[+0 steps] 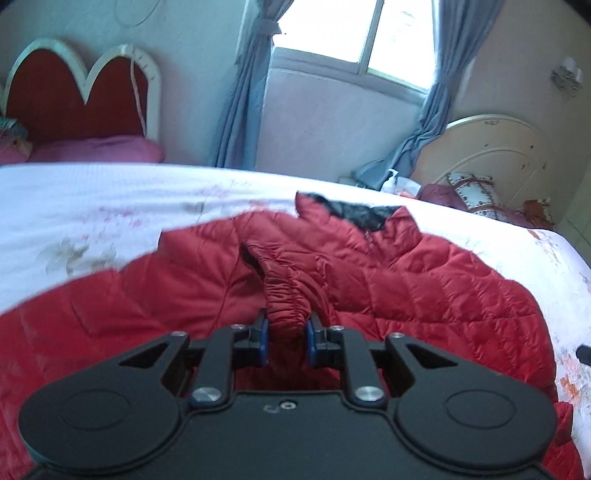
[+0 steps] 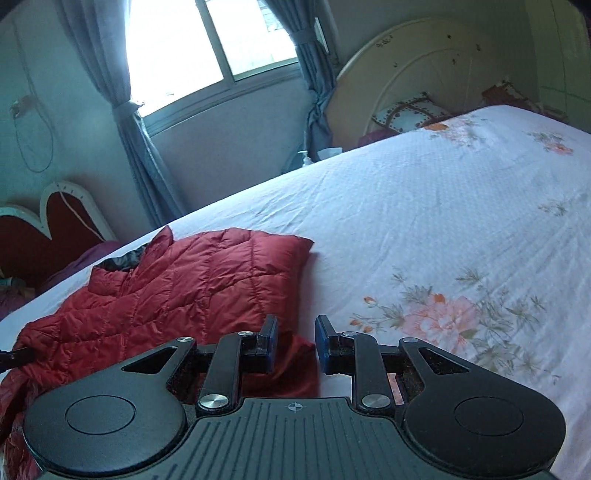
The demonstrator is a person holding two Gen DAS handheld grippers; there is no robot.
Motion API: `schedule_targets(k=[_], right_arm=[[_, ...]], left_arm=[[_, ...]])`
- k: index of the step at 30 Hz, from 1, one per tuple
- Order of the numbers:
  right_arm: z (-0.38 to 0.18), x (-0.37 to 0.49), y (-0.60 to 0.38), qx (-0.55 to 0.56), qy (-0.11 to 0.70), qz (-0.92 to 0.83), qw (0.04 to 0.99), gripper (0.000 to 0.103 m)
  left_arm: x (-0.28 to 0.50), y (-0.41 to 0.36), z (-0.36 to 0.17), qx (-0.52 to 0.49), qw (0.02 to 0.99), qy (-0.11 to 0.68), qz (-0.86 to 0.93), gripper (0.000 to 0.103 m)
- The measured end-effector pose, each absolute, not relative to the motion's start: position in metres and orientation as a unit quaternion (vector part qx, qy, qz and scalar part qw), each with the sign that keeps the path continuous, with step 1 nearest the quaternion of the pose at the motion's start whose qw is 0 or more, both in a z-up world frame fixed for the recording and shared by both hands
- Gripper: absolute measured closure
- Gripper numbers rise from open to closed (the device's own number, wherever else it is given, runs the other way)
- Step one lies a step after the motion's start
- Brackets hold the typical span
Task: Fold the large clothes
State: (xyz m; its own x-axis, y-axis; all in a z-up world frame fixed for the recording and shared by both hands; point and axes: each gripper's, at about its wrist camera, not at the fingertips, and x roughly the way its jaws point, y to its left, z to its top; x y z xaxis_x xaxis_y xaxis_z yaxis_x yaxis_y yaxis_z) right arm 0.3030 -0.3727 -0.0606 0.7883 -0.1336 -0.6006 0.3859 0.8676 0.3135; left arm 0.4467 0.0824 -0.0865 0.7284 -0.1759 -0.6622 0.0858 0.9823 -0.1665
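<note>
- Red quilted jacket (image 1: pixel 388 273) lies spread on the bed (image 1: pixel 110 206), on a white sheet with a flower print; dark lining shows at the collar (image 1: pixel 358 214).
- Left tongs (image 1: pixel 287 334) are clenched on a gathered elastic cuff (image 1: pixel 284 291) of the jacket's sleeve; the blue pads (image 1: pixel 263 332) press the bunched red fabric from both sides.
- Right tongs (image 2: pixel 296 341) sit at the jacket's edge (image 2: pixel 303 365) (right wrist view). A narrow gap shows between the blue pads, with red fabric and white sheet behind it; whether any cloth is pinched I cannot tell from this angle.
- In the right wrist view the jacket's body (image 2: pixel 192 288) lies left of the tongs, with bare sheet to the right.
- Behind the bed: a window (image 1: pixel 354 33) with grey-blue curtains (image 1: pixel 243 92), a red heart-shaped headboard (image 1: pixel 74 92), a cream arched headboard (image 1: pixel 491 155).
</note>
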Motion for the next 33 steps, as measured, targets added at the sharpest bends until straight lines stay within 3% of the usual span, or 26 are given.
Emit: schedule_targets(k=[2, 3, 4, 9, 11, 13, 18, 25, 29, 30, 31, 32, 33], right_arm=[[-0.059, 0.318, -0.365, 0.186, 0.296, -0.124, 0.928, 0.081], [-0.061, 0.325, -0.363, 0.178, 0.301, -0.115, 0.93, 0.093], [-0.064, 0.334, -0.362, 0.172, 0.309, -0.107, 0.929, 0.097], [-0.105, 0.375, -0.365, 0.145, 0.385, -0.119, 0.904, 0.098], [-0.107, 0.376, -0.367, 0.143, 0.385, -0.116, 0.904, 0.098], [-0.094, 0.367, -0.37, 0.152, 0.36, -0.116, 0.913, 0.098], [-0.074, 0.377, -0.375, 0.147, 0.323, -0.116, 0.928, 0.098], [-0.111, 0.428, -0.395, 0.127, 0.395, -0.12, 0.902, 0.098], [-0.108, 0.423, -0.393, 0.113, 0.393, -0.119, 0.905, 0.098], [-0.101, 0.417, -0.391, 0.12, 0.382, -0.118, 0.909, 0.098], [-0.093, 0.407, -0.389, 0.127, 0.364, -0.113, 0.916, 0.098], [-0.085, 0.395, -0.385, 0.131, 0.347, -0.112, 0.922, 0.098], [-0.079, 0.385, -0.379, 0.134, 0.334, -0.112, 0.926, 0.098]], left_arm=[[0.444, 0.084, -0.092, -0.062, 0.927, 0.364, -0.061, 0.085], [0.443, 0.086, -0.095, -0.063, 0.925, 0.369, -0.062, 0.085], [0.444, 0.086, -0.101, -0.064, 0.921, 0.379, -0.063, 0.085], [0.448, 0.085, -0.115, -0.05, 0.911, 0.404, -0.066, 0.083], [0.446, 0.086, -0.112, -0.035, 0.911, 0.406, -0.063, 0.073], [0.435, 0.091, -0.099, -0.011, 0.924, 0.38, -0.039, 0.045], [0.424, 0.073, -0.074, 0.027, 0.95, 0.302, -0.068, 0.048], [0.478, 0.036, -0.116, 0.043, 0.921, 0.371, -0.108, 0.047], [0.475, 0.039, -0.124, 0.035, 0.918, 0.381, -0.1, 0.047], [0.469, 0.04, -0.119, 0.033, 0.922, 0.375, -0.093, 0.042], [0.459, 0.044, -0.112, 0.027, 0.931, 0.355, -0.084, 0.021], [0.446, 0.05, -0.106, 0.018, 0.94, 0.332, -0.071, 0.011], [0.433, 0.057, -0.101, 0.008, 0.946, 0.319, -0.063, 0.008]])
